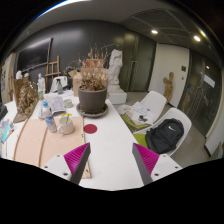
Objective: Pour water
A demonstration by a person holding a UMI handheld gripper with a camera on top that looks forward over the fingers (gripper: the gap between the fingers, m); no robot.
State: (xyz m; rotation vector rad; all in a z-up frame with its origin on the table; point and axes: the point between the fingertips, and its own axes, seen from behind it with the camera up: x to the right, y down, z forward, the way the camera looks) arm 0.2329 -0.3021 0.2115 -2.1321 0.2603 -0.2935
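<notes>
On the white table (pixel 105 150), gripper (pixel 111 163) is released, fingers spread, nothing between them. Landmark: potted plant (pixel 93 92), dead ahead, well beyond the fingers. Water bottle (pixel 49 118) stands upright left of the pot, so ahead-left of the jaws, long axis vertical. Red coaster (pixel 90 128) sits just in front of the pot. Black backpack (pixel 166 134) lies right of it.

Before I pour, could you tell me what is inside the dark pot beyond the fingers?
Dry, brownish branches rise from the dark pot. Its rim hides whatever soil or water lies within. The gripper is open, holding nothing.
</notes>
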